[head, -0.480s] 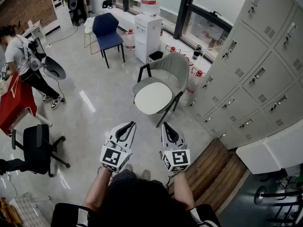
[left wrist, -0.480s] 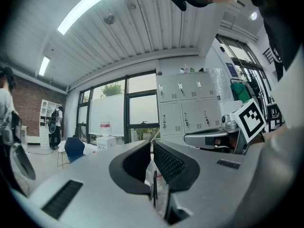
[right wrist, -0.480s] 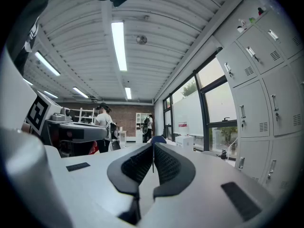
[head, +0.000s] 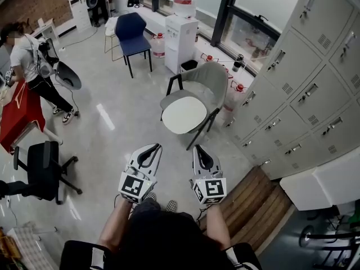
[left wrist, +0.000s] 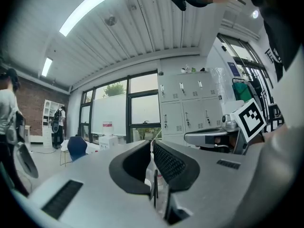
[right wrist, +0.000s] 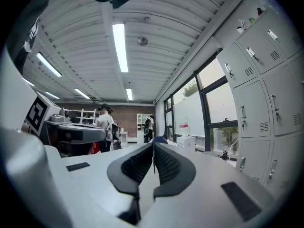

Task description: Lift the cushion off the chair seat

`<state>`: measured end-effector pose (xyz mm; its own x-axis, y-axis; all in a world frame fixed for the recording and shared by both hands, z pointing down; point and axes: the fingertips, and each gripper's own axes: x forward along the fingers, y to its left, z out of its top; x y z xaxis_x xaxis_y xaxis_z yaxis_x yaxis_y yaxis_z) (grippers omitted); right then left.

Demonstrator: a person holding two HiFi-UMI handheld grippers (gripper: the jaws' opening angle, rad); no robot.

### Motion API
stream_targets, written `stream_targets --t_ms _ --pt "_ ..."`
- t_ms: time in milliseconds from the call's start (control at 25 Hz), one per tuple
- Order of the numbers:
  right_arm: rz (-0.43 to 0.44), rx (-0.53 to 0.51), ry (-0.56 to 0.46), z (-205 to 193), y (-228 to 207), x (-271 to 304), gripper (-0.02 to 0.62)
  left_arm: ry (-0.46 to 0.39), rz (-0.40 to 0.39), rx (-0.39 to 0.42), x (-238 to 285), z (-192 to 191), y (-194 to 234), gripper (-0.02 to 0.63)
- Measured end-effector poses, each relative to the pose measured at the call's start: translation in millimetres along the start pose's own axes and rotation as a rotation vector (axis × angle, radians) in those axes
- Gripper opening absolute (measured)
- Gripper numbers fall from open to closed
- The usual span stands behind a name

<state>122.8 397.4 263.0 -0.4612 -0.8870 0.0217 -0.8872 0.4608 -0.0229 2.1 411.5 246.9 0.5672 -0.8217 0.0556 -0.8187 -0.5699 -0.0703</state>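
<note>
A round white cushion (head: 183,115) lies flat on the seat of a grey chair (head: 206,80) with black legs, in the middle of the head view. My left gripper (head: 151,147) and right gripper (head: 198,148) are held side by side and level, a short way short of the chair and touching nothing. Both are shut and empty. In the left gripper view the jaws of the left gripper (left wrist: 152,145) meet at the tips. The right gripper (right wrist: 153,147) shows the same in the right gripper view. Neither gripper view shows the cushion.
Grey lockers (head: 304,83) line the right side, with a wooden platform (head: 253,204) at their foot. A water dispenser (head: 181,32) and a blue chair (head: 132,32) stand behind the grey chair. At the left are a black office chair (head: 44,170) and a person (head: 28,66).
The head view has shifted slightly, and the person at the left has moved a little. Both grippers keep their place and stay shut.
</note>
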Motion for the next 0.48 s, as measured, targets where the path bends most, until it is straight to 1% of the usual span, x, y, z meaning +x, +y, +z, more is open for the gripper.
stream_targets --t_ms 360,480 --pt "0.019 -0.013 0.01 -4 -4 5 0.034 0.01 0.009 0.009 6 -3 0 0.034" --pt "0.018 -0.017 0.007 -3 -10 14 0.034 -0.009 0.015 -0.001 14 -3 6 0.034"
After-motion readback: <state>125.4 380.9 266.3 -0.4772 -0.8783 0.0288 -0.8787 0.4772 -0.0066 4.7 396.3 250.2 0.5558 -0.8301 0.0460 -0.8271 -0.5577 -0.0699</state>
